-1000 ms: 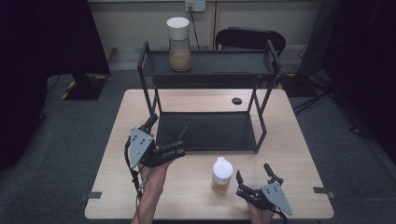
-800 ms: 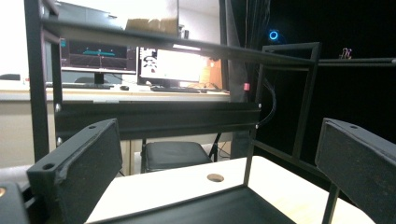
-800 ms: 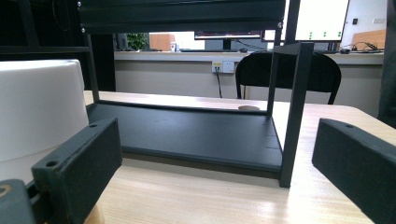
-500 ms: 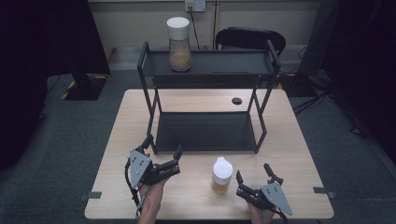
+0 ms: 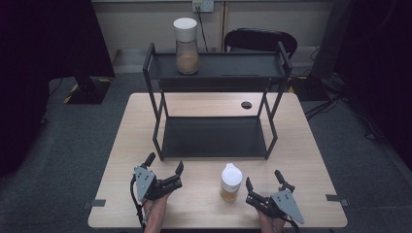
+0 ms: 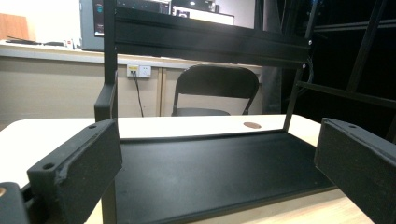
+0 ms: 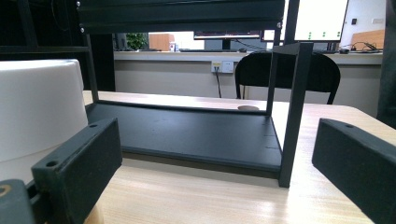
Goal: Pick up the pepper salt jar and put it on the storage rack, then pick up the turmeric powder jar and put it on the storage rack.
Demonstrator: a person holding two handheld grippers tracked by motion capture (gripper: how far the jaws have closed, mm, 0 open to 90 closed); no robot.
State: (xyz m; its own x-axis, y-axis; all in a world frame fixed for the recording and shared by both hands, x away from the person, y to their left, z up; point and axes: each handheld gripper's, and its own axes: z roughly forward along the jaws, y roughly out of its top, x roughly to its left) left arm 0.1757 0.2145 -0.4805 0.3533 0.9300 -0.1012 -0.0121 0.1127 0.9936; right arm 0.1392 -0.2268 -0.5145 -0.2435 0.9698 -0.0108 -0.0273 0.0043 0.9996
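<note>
You're holding both grippers low at the table's [image 5: 311,160] near edge, jaws spread wide, nothing in them. Small jar [image 5: 231,182] is standing btwn left gripper [image 5: 164,166] & right gripper [image 5: 262,186], nearer the right, in front of the rack [image 5: 214,138].

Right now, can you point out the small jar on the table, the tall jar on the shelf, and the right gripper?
small jar [image 5: 231,180], high view, on its white lid.
tall jar [image 5: 186,48], high view, on its glass body.
right gripper [image 5: 264,187], high view, midway between its fingertips.
</note>
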